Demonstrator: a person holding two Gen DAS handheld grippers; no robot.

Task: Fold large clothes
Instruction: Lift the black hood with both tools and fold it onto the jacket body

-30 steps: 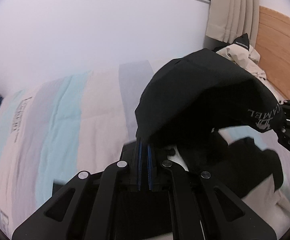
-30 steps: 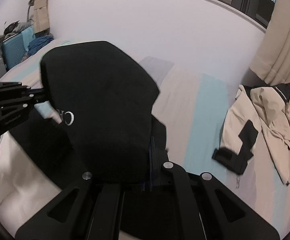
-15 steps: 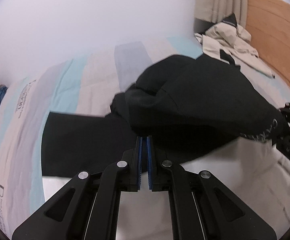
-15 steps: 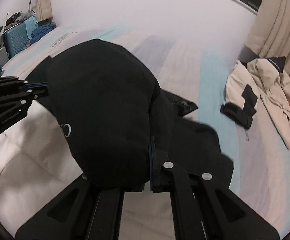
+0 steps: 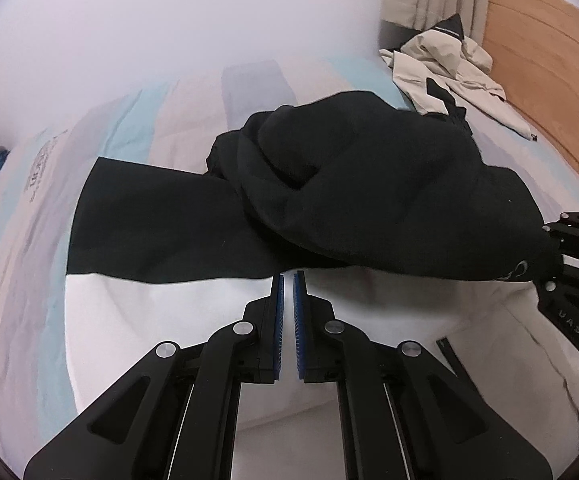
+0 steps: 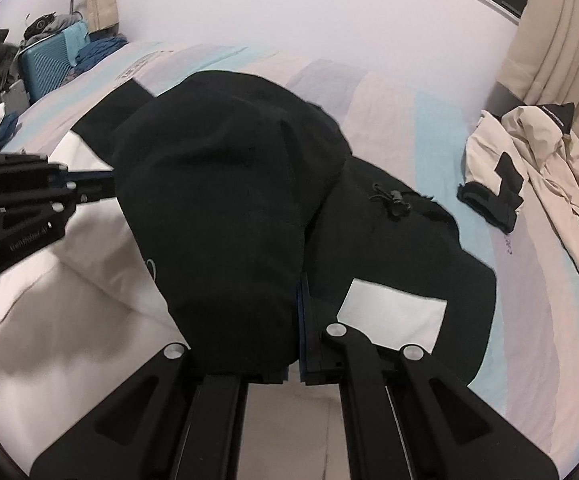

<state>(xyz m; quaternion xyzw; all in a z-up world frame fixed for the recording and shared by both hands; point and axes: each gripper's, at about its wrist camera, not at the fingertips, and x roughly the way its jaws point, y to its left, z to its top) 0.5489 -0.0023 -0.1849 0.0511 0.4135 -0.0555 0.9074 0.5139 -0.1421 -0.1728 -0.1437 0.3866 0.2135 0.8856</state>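
Black jacket [image 5: 369, 184] lies on the bed [image 5: 129, 120], its near edge pinched in both shut jaws: left gripper [image 5: 288, 280], right gripper [image 6: 303, 280]; lower both corners evenly, squaring the fold

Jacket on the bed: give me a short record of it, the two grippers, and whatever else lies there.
jacket: black and white, with a bunched fold held up at its near edge and the rest flat on the bed
left gripper: shut, tips at the fold's edge, apparently pinching it
right gripper: shut on the fold, cloth draped over one finger
other: beige coat crumpled on the bed, apart from the jacket
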